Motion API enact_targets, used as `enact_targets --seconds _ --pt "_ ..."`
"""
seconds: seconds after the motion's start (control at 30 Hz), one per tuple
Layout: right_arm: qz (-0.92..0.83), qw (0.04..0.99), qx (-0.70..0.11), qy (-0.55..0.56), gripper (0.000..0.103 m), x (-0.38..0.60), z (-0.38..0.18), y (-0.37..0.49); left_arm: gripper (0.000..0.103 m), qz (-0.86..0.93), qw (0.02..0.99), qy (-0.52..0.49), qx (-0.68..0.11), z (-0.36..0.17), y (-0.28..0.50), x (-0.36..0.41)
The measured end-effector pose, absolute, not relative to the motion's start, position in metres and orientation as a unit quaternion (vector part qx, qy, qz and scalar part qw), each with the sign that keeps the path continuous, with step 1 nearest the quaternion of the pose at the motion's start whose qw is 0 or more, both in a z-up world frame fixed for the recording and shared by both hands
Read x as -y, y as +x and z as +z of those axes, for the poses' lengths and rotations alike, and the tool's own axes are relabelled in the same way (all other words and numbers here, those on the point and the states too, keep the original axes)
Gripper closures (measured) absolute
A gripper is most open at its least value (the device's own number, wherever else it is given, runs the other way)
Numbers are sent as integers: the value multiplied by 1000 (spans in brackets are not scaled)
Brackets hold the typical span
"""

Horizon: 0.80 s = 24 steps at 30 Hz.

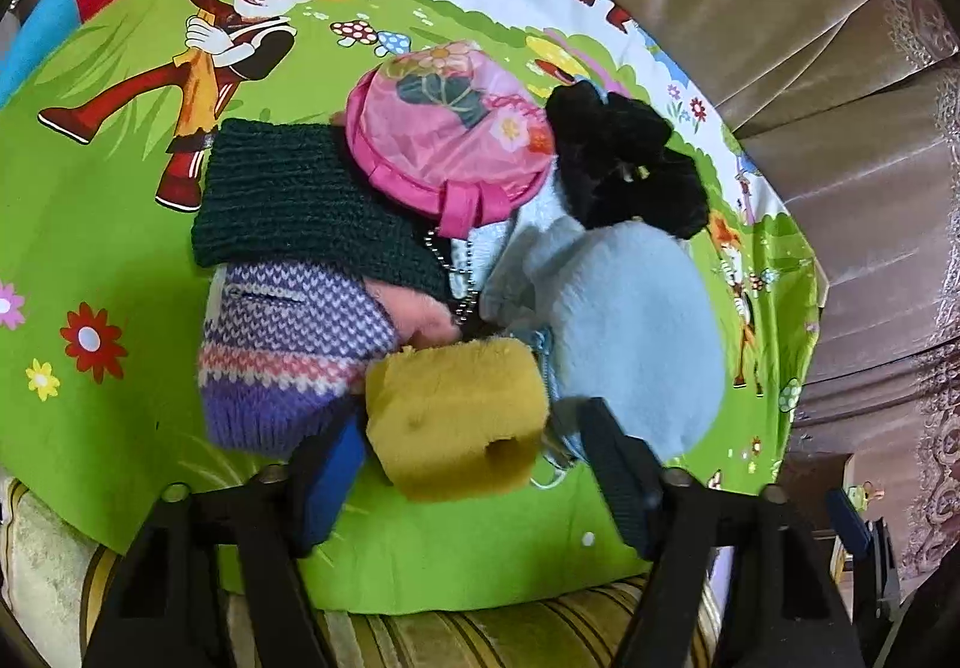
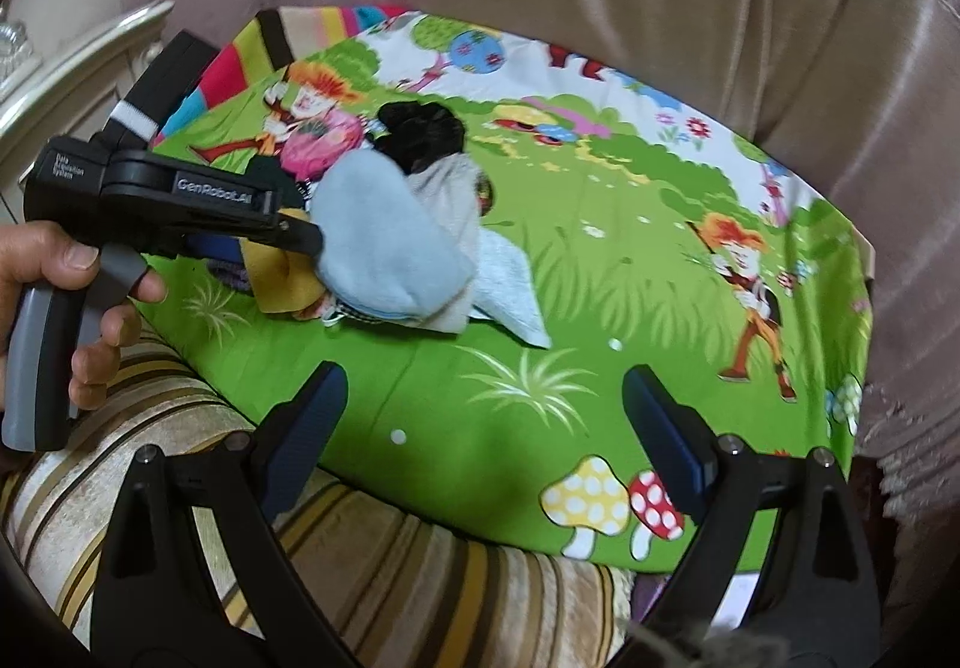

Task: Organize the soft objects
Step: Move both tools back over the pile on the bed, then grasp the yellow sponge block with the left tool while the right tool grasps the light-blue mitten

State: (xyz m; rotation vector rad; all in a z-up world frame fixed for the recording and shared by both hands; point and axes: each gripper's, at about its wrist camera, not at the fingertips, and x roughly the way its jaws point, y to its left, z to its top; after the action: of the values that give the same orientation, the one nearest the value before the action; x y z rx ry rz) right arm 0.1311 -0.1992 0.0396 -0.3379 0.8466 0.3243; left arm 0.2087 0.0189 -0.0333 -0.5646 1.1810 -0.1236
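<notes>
Left tongs (image 1: 456,464) spread, straddling the yellow plush block (image 1: 459,416), not pinching it. Right tongs (image 2: 486,428) spread, empty, well right of block.

Left claw (image 1: 462,464) angled steeply down, jaws partly apart, 2 blue-padded fingers (image 1: 333,482) straddling a soft item without clearly pressing it. In the right wrist view, same left claw (image 2: 300,242) seen from the side, gripped by a bare hand (image 2: 78,302), index finger curled over the grey trigger, other fingers wrapped round the handle. Right claw (image 2: 486,428) tilted down, jaws wide apart, nothing between the pads (image 2: 666,428).
</notes>
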Motion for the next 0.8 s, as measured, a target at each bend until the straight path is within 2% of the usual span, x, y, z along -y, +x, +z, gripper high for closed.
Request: enact_targets --seconds 0.07,0.17,0.8 --pt "162 881 -410 -171 9 191 34 137 48 -56 790 -263 -550 -36 210 -22" --pt "174 875 -413 -182 9 177 28 147 51 -62 790 -270 -548 -38 207 -27" --pt "207 855 -422 -220 9 118 -8 213 52 -65 809 -311 -495 -24 136 -77"
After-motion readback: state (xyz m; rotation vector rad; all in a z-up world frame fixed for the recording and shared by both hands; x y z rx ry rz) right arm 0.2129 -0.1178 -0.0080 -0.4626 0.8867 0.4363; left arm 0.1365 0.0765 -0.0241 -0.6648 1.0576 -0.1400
